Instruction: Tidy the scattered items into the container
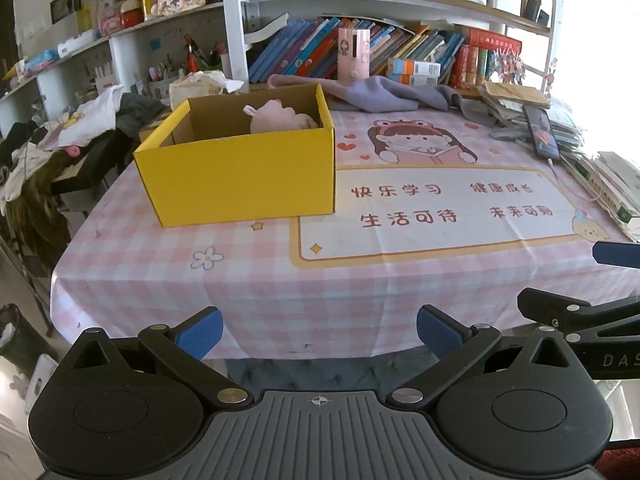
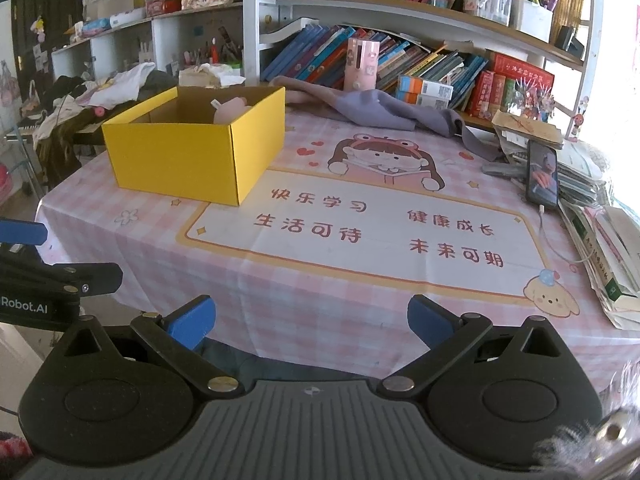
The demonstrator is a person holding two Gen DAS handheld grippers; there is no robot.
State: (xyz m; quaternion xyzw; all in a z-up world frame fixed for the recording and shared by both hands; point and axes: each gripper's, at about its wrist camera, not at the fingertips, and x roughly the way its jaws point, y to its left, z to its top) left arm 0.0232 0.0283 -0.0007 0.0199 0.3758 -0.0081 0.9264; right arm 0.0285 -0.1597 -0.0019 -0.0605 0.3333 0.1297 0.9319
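A yellow cardboard box [image 1: 240, 172] stands open on the pink checked tablecloth, left of the middle; it also shows in the right wrist view [image 2: 188, 156]. A pink soft item [image 1: 280, 118] lies inside it, also seen from the right [image 2: 230, 110]. My left gripper [image 1: 318, 332] is open and empty, held back at the table's near edge. My right gripper [image 2: 310, 320] is open and empty, also at the near edge, to the right of the left one. The right gripper's finger [image 1: 616, 254] shows at the left view's right side.
A purple-grey cloth [image 2: 384, 110] lies at the back of the table. A phone [image 2: 542, 176] on a cable leans on stacked books and papers [image 2: 600, 240] at the right. A pink holder [image 2: 362, 64] stands before the bookshelf. Clothes pile [image 1: 60, 136] left of the table.
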